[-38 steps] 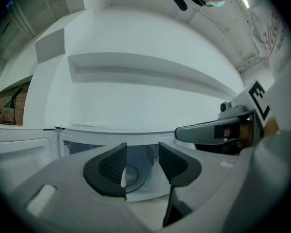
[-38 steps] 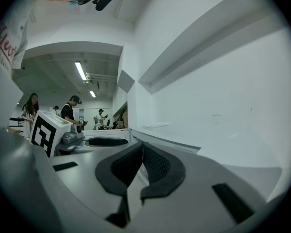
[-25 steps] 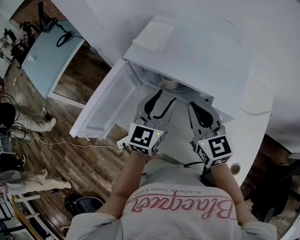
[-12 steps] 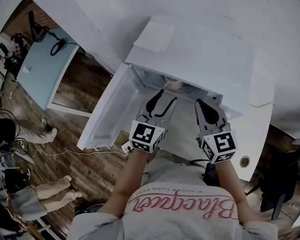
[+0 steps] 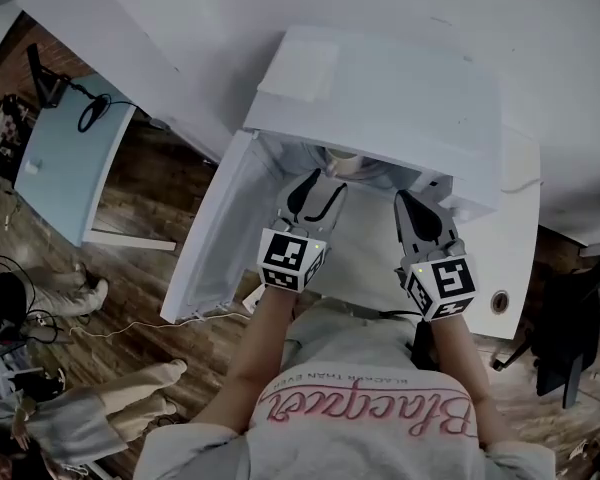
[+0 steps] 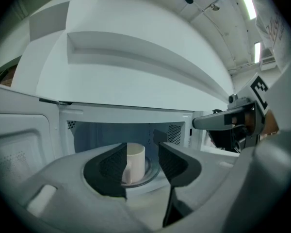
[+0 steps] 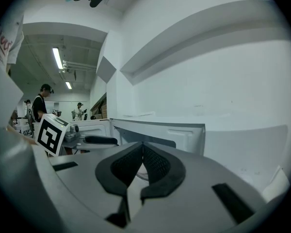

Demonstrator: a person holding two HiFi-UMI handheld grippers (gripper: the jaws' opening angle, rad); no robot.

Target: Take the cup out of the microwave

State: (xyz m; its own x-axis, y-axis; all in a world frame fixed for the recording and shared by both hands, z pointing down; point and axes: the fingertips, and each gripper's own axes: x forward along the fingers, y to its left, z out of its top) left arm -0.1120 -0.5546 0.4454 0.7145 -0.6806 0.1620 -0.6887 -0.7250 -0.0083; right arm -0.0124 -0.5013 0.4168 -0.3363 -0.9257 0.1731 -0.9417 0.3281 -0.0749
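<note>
A cream cup (image 6: 135,163) with a handle stands upright on the glass turntable (image 6: 150,174) inside the white microwave (image 5: 380,88), whose door (image 5: 215,233) hangs open to the left. In the head view only the cup's rim (image 5: 342,163) shows under the microwave's top. My left gripper (image 5: 318,183) is at the mouth of the cavity, open, and the cup shows between its jaws but further in, untouched (image 6: 142,148). My right gripper (image 5: 413,200) hovers in front of the microwave's right side, jaws shut on nothing (image 7: 142,146).
A white sheet (image 5: 302,66) lies on the microwave's top. The microwave stands on a white counter (image 5: 515,238) with a cable hole (image 5: 498,301), against a white wall. A pale blue table (image 5: 55,148) and people stand on the wood floor to the left.
Both grippers have edged forward toward the microwave opening, the left one nearer the cup. The head view has shifted slightly. Jaw states look unchanged.
</note>
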